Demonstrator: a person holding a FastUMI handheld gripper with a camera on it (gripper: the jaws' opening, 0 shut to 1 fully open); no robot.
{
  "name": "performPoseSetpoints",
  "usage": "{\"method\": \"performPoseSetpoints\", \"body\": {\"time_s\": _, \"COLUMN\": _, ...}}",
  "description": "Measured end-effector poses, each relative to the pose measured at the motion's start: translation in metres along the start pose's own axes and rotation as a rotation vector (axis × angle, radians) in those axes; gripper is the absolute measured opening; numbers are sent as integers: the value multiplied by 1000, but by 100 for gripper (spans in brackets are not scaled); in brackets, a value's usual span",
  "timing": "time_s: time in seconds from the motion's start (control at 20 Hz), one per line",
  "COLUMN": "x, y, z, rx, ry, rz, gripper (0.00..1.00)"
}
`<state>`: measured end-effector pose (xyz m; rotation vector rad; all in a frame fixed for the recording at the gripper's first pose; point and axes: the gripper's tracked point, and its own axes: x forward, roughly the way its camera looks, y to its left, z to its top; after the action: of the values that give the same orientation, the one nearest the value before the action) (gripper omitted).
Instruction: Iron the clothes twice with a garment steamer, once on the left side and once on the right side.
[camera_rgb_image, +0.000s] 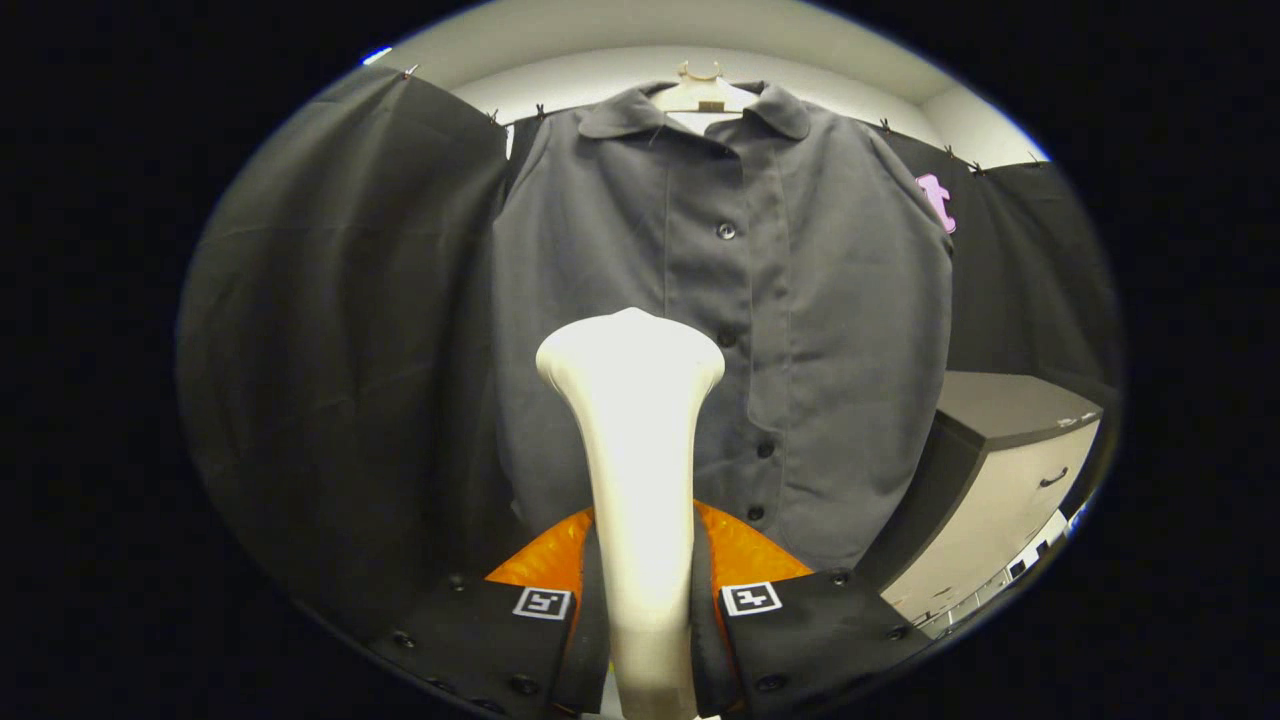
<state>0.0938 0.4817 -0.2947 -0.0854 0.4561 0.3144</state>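
Note:
A dark grey button-up shirt (820, 330) hangs on a pale hanger (703, 92) against the black cloth wall, straight ahead of me. My gripper (643, 560) is shut on the white garment steamer (632, 420), whose handle runs up between both fingers. The steamer's wide head points at the shirt's left half, about level with the middle buttons. How far the head stands from the fabric I cannot tell.
Black cloth (340, 330) hangs to the left of the shirt and behind it. A low cabinet (1010, 480) with a dark top and a pale drawer front stands to the right, below the shirt's hem level.

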Motion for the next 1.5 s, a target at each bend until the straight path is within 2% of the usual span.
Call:
{"method": "performPoseSetpoints", "body": {"time_s": 0.4, "x": -45, "y": -22, "z": 63, "rx": 4, "ry": -136, "rz": -19, "gripper": 41}}
{"method": "performPoseSetpoints", "body": {"time_s": 0.65, "x": -63, "y": -43, "z": 82, "rx": -2, "ry": -184, "rz": -63, "gripper": 41}}
{"method": "performPoseSetpoints", "body": {"time_s": 0.9, "x": -76, "y": -64, "z": 93, "rx": -2, "ry": -219, "rz": -115, "gripper": 41}}
{"method": "performPoseSetpoints", "body": {"time_s": 1.5, "x": -103, "y": -89, "z": 102, "rx": -6, "ry": -241, "rz": -160, "gripper": 41}}
